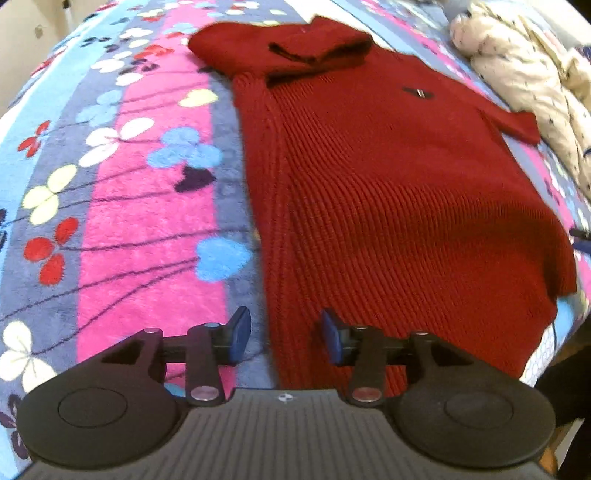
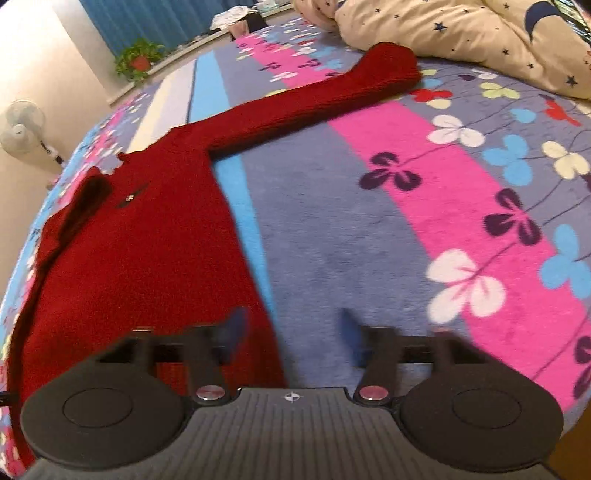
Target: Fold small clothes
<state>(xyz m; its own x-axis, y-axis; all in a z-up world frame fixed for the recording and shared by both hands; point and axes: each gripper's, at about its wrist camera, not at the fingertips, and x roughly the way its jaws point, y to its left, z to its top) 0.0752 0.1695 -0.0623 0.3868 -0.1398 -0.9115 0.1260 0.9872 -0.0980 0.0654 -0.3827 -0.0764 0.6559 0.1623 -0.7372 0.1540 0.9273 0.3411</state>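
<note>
Below, in the left wrist view, we see the left gripper (image 1: pixel 284 338) over the near left edge of a red sweater (image 1: pixel 388 192) that lies flat on a bed's blanket (image 1: pixel 147 229), striped in pink, grey and blue with clover-like flowers. Its jaws stand apart with nothing pressed between them: the left blue pad (image 1: pixel 238 334) is over the blanket, the right one over the knit, and the sweater's edge runs up between them. The sweater stretches away from us, its collar (image 1: pixel 317 55) at the far end folded over, with a small dark badge (image 1: pixel 419 92) on the chest. One sleeve looks folded in along the left side, though we cannot tell for sure; a bit of the other sleeve (image 1: pixel 517 125) sticks out on the far right. Beside it lies a cream quilt (image 1: pixel 528 74) with dark specks.

Turning to the right wrist view, we find the right gripper (image 2: pixel 291 334) at the sweater's right edge, a little blurred. Its jaws gape wide and hold nothing; the left pad is over the red knit, the right over bare blanket. The sweater's sleeve (image 2: pixel 317 99) reaches straight out across the blanket, its cuff touching or nearly touching the quilt. Far behind we make out a potted plant (image 2: pixel 138 59), a blue curtain (image 2: pixel 155 18) and a white fan (image 2: pixel 22 127) by the wall.
</note>
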